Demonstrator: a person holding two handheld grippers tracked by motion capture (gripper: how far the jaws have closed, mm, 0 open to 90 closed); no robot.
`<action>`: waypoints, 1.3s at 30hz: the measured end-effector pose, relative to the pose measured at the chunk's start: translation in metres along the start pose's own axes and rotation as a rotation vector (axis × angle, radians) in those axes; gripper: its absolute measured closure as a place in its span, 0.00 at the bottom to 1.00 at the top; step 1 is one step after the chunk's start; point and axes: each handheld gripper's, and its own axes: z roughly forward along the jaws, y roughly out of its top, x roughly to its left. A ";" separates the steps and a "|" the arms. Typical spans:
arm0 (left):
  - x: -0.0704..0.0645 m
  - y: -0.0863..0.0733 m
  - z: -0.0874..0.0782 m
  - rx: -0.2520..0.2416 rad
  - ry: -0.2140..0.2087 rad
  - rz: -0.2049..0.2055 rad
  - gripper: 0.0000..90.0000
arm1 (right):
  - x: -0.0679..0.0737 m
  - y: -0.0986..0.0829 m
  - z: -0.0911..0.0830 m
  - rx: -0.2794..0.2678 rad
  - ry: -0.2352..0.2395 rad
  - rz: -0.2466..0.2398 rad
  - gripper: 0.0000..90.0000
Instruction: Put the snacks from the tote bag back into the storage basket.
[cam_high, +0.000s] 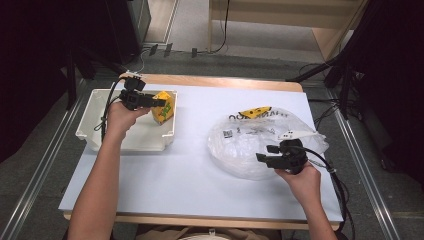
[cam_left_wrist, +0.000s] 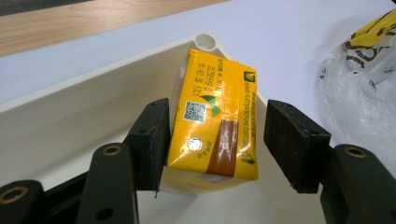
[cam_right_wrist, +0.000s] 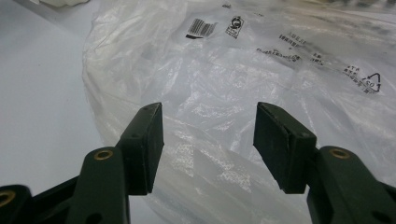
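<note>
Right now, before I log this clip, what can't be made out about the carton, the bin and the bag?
- Yellow carton: its lower end is hidden by the left tongs in the left gripper view, so whether it rests on the white bin floor is unclear.
- Carton print: too small to read in the high view.
- Plastic bag: contents blurred by the crinkled film; far side cut off at the right gripper view's edge.
- Right tongs: contact with the bag unclear.

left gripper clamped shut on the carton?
No: in the left gripper view the yellow carton touches one pad, with a clear gap to the other.
</note>
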 end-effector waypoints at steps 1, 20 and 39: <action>0.000 0.000 -0.002 -0.006 -0.002 -0.002 0.47 | 0.000 0.000 0.000 0.001 -0.001 0.001 0.49; -0.009 -0.017 -0.038 -0.034 -0.029 0.005 0.62 | -0.007 0.004 0.004 -0.004 0.021 0.018 0.49; -0.017 -0.048 -0.022 -0.005 -0.072 0.024 1.00 | -0.013 0.009 0.005 -0.035 0.031 0.018 0.53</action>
